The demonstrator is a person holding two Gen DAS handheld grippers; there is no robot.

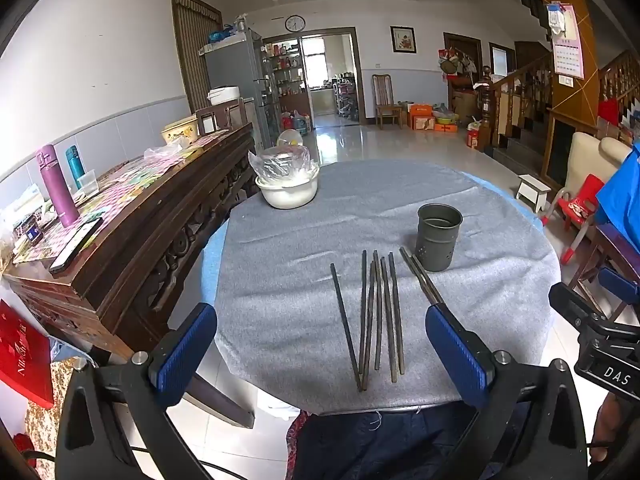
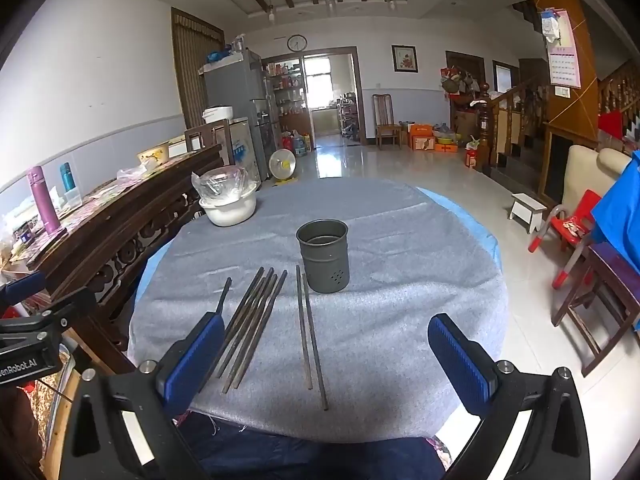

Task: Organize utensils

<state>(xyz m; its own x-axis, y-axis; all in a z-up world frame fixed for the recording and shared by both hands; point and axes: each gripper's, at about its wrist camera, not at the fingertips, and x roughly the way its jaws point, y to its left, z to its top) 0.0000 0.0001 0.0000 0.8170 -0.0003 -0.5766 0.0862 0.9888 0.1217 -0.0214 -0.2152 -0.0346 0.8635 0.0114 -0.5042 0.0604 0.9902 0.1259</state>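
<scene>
Chopsticks (image 1: 372, 316) lie flat on the grey cloth (image 1: 304, 240) of the round table, a loose bunch of six or so fanned out near the front edge, plus a separate pair (image 2: 310, 328) just beside the dark metal holder (image 2: 323, 255). Holder stands upright, empty as far as visible, small holes punched low in its wall. Left gripper (image 1: 320, 354) hovers over the near edge, blue pads wide apart, nothing between them. Right gripper (image 2: 326, 356) likewise, jaws apart, holding nothing; the pair sits between its fingers in that view. Readable writing: "DAS" on the right gripper body in the left view, "enRobot.AI" on the left gripper body in the right view. White bowl (image 1: 287, 191) with a plastic bag sits at the far left of the cloth. Wooden sideboard (image 1: 132, 232) to the left carries a purple flask (image 1: 57, 184), teal flask, phone.
</scene>
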